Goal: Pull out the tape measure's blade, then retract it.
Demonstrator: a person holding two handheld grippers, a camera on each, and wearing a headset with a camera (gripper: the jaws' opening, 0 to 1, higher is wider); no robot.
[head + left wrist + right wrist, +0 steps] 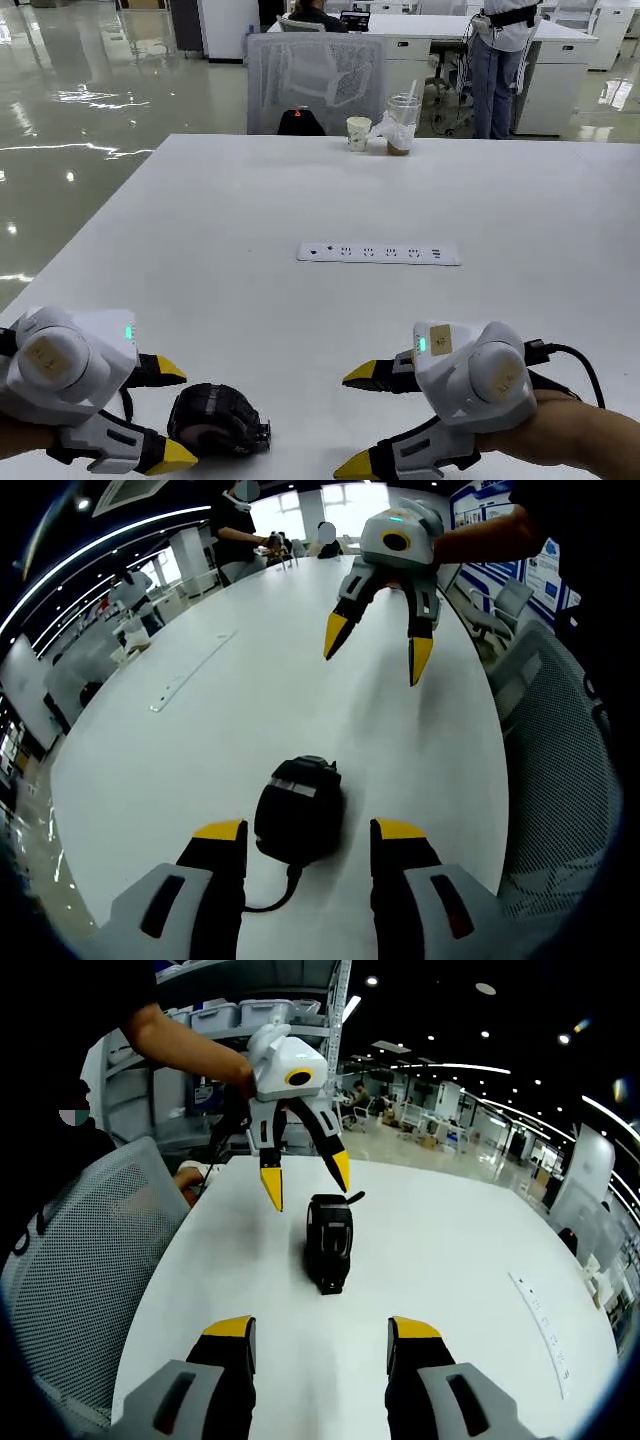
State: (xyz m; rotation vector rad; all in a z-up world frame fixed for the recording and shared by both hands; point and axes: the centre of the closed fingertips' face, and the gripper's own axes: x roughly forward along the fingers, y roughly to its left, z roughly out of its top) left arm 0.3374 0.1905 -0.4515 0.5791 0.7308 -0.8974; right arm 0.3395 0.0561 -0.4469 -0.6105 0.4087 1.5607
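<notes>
A black tape measure (215, 421) lies on the white table (330, 200) near its front edge, blade wound in. My left gripper (172, 412) is open, its yellow-tipped jaws on either side of the case's rear end (300, 808) without touching it. A short cord trails from the case toward the left gripper. My right gripper (358, 420) stands open a hand's width to the right of the case (329, 1240), nothing between its jaws (322, 1328). Each gripper faces the other: the right gripper (380, 645) and the left gripper (305, 1178) appear across the case.
A white power strip (378, 253) lies mid-table. At the far edge stand a paper cup (358, 132) and a plastic cup with a straw (402, 123). A mesh chair (315, 80) sits behind the table. A person (500, 60) stands at a far desk.
</notes>
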